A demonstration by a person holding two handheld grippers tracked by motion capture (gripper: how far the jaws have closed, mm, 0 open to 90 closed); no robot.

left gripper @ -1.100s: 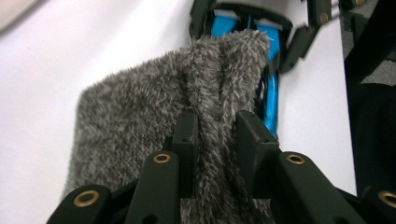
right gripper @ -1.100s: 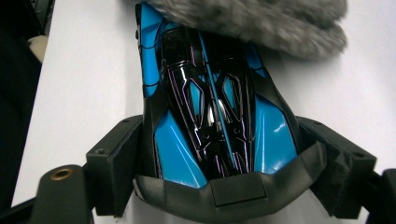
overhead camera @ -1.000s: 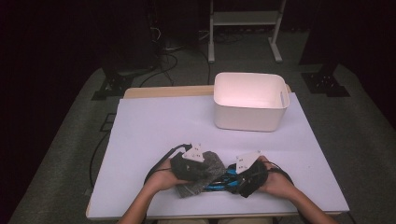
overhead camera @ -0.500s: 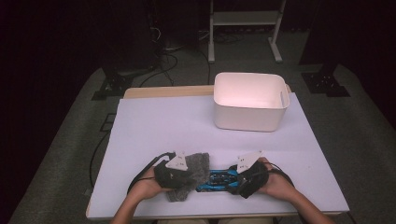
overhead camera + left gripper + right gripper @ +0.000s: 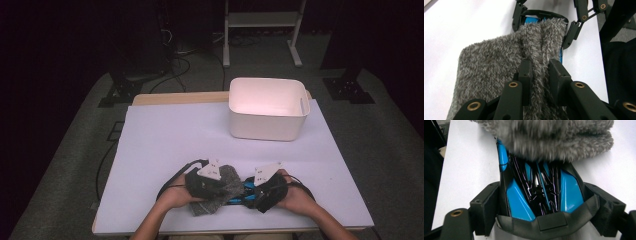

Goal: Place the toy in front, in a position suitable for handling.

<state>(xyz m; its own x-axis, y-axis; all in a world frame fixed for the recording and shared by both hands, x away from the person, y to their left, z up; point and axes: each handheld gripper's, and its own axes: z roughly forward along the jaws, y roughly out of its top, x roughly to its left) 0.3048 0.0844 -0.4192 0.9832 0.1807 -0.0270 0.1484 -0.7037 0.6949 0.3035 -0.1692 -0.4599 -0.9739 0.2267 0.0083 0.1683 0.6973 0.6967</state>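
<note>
Grey fuzzy cloth (image 5: pixel 506 62) lies bunched on the near part of the white table (image 5: pixel 165 140), right in front of me, draped over one end of a blue-and-black object (image 5: pixel 541 192). My left gripper (image 5: pixel 540 72) has its two black jaws pinched together on a ridge of that cloth, the pile squeezed up between the pads; in the high view the same left gripper (image 5: pixel 207 181) sits on top of the cloth (image 5: pixel 225 192) under my left hand (image 5: pixel 175 195). My right gripper (image 5: pixel 544 220) is clamped across the blue-and-black object, one jaw on each flank, with the fuzzy edge of the cloth (image 5: pixel 549 137) lying over the far end of it. From above, the right gripper (image 5: pixel 267 187) and my right hand (image 5: pixel 295 195) sit just beside the left, the blue object (image 5: pixel 240 192) showing between the two. A white bin (image 5: pixel 267 107) stands well apart, toward the far right of the table.
</note>
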